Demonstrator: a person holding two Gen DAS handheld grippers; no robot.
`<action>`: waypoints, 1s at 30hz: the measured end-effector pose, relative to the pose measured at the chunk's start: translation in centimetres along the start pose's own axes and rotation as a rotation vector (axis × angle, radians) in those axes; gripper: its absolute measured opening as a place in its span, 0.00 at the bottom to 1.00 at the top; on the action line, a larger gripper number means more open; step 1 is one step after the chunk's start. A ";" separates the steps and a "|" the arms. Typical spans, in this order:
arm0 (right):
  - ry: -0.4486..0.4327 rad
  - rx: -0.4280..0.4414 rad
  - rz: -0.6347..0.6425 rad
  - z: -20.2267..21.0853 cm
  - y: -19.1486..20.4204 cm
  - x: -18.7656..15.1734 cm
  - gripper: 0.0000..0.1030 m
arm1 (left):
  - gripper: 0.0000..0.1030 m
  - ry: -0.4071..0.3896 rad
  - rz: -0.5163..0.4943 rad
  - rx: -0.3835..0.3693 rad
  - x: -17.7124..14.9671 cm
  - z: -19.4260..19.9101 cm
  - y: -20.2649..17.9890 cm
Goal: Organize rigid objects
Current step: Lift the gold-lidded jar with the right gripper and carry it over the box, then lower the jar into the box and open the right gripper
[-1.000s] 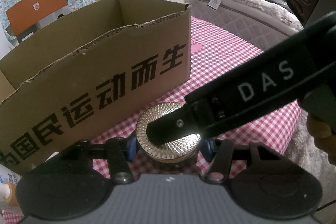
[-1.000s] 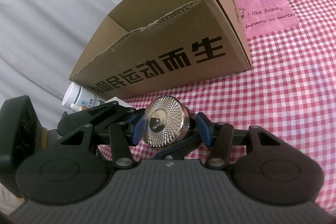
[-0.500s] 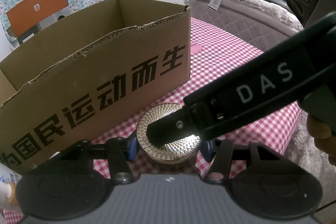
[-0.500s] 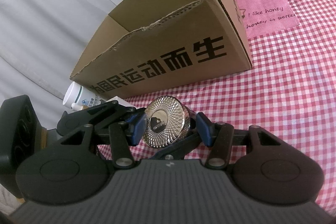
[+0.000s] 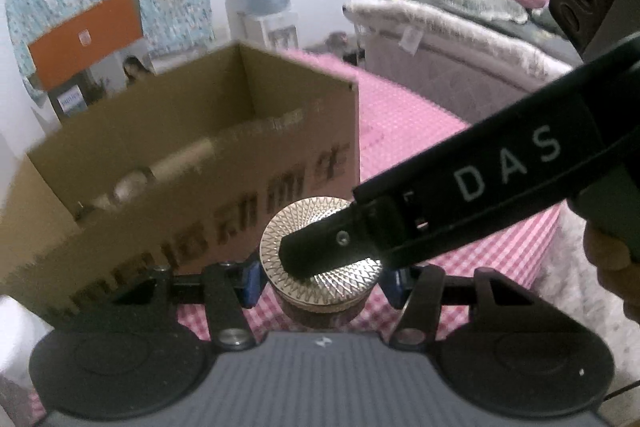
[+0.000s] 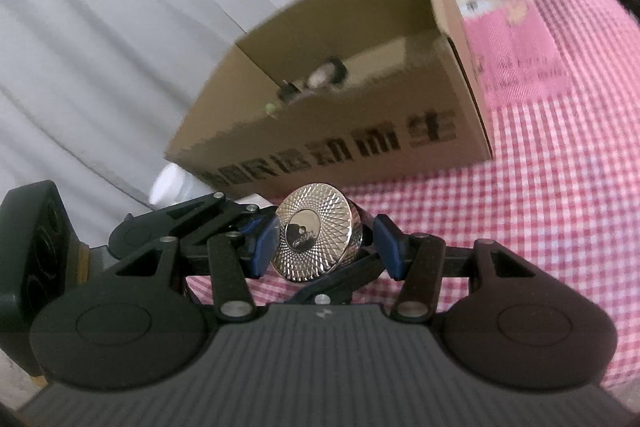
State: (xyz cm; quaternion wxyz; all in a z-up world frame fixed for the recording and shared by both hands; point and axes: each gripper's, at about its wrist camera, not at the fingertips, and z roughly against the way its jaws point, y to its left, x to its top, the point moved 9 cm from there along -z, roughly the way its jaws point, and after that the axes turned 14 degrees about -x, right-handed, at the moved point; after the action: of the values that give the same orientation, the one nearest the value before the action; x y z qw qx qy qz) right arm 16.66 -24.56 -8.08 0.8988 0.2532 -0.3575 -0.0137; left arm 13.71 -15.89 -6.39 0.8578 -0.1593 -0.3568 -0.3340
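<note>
A: Counted: one round jar with a faceted gold metal lid (image 5: 320, 267), one open brown cardboard box (image 5: 192, 163), two grippers.

B: States?

A: Jar is clamped by both. Left gripper (image 5: 322, 277) is part-closed on its sides, blue pads (image 5: 253, 281) pressed against it. Right gripper (image 6: 326, 245) is likewise closed on it, one finger laid across the lid.

B: Location?

A: Jar is held above the pink checked cloth (image 6: 540, 227); box sits just beyond the fingertips, blurred items seen inside.

Both grippers clamp the gold-lidded jar (image 5: 320, 259) before the cardboard box (image 5: 192, 163) — the right gripper (image 5: 316, 255) crossing its lid.
</note>
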 end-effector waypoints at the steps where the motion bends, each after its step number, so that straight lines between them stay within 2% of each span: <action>1: -0.014 0.002 0.009 0.7 0.4 0.4 0.50 | 0.55 -0.012 -0.005 0.005 0.6 0.6 -0.1; 8: -0.101 0.028 0.097 5.2 3.9 4.9 0.50 | 0.55 -0.099 0.025 0.028 5.7 5.1 1.4; 14: -0.081 0.056 0.137 4.9 5.5 10.1 0.50 | 0.55 -0.084 0.092 0.038 10.1 4.7 4.9; 18: -0.010 0.053 0.146 1.9 6.1 14.0 0.50 | 0.55 -0.046 0.210 0.045 11.7 2.3 8.7; 23: 0.118 0.028 0.157 -3.9 6.1 18.1 0.50 | 0.55 -0.015 0.371 0.084 12.1 -1.8 13.3; 30: 0.237 -0.038 0.214 -10.2 5.6 20.8 0.51 | 0.55 0.035 0.551 0.086 11.8 -6.1 18.0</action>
State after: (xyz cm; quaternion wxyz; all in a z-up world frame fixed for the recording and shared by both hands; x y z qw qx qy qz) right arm 37.91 -19.41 1.47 0.9357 0.1964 -0.2735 0.1054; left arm 35.33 -11.37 -2.77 0.9282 -0.2081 -0.2989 -0.0755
